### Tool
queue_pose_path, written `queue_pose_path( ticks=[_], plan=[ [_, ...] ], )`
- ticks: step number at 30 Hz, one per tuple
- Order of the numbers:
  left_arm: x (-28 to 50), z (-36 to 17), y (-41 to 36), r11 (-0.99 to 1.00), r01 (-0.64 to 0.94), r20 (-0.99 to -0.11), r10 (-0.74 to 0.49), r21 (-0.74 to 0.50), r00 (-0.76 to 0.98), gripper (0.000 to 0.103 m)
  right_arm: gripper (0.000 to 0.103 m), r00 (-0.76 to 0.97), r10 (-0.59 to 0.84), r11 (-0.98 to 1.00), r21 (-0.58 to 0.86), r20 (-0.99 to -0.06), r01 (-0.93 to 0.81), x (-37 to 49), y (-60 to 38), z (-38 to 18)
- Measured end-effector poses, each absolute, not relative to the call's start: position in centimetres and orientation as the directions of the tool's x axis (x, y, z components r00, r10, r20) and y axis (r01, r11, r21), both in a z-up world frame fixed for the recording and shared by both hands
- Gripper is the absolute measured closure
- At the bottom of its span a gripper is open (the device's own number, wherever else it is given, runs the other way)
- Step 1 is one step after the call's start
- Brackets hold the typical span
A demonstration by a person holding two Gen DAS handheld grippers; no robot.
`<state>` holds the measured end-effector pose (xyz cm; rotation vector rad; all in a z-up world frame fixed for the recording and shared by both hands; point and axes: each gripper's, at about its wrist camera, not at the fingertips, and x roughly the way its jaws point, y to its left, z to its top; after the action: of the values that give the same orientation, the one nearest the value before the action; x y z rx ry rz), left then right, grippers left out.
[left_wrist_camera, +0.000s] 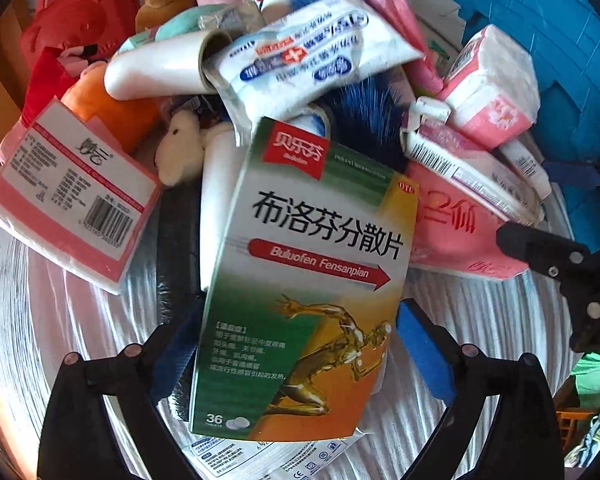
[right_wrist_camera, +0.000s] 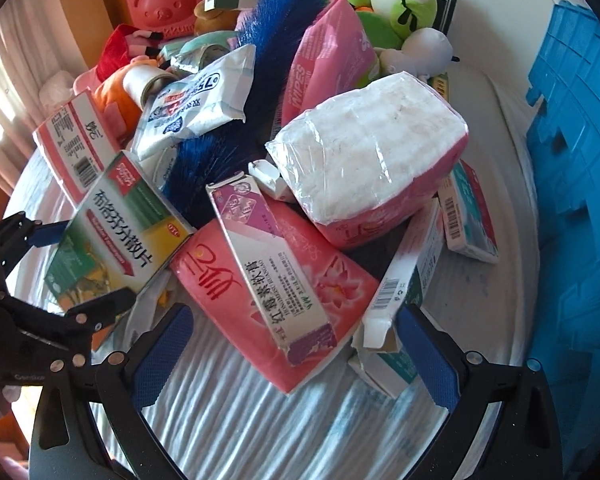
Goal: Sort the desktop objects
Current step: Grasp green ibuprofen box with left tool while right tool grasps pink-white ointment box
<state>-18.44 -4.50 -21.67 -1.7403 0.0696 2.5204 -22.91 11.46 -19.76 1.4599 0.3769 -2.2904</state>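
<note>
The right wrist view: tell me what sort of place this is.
Probably a home room, with a sorting pile on a white table: medicine box, tissue pack, plush frog, a curtain at the left and a blue crate alongside.

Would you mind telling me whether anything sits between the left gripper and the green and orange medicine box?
Nothing visible does. The left gripper already has its fingers on either side of the medicine box, whose lower edge lies over a white leaflet.

Pale curtain (right_wrist_camera: 8, 52) hangs left (beside wooden frame (right_wrist_camera: 100, 12)).
</note>
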Motion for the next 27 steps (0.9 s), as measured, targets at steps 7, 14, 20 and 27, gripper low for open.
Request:
queue_pose_path(
  ticks=[7, 14, 20, 27],
  plan=[
    [-17.6, -21.8, -4.3, -0.995, -0.072, -0.918, -0.029, 0.063, -0.397, 0.01, 0.001, -0.407, -0.197, -0.873, -0.029, -0.892, 0.487, -23.0, 10.7, -18.8],
    [-17.0, -18.6, -5.1, -0.999, 0.009, -0.877, -0.049, 0.051, -0.478, 0.01, 0.03, -0.399, -0.182, -0.847, -0.063, -0.899, 0.529, -23.0, 9.4, -19.4],
    [-16.7, -17.8, -5.7, -0.998, 0.044, -0.872, -0.06, 0.043, -0.487, 0.01, 0.066, -0.395, -0.177, -0.835, -0.075, -0.901, 0.545, -22.4, 8.4, -19.8],
    [-17.2, -16.1, -7.1, -0.997, 0.068, -0.847, -0.062, 0.031, -0.528, 0.01, 0.073, -0.433, -0.254, -0.832, -0.033, -0.865, 0.554, -21.4, 8.8, -17.2]
  ],
)
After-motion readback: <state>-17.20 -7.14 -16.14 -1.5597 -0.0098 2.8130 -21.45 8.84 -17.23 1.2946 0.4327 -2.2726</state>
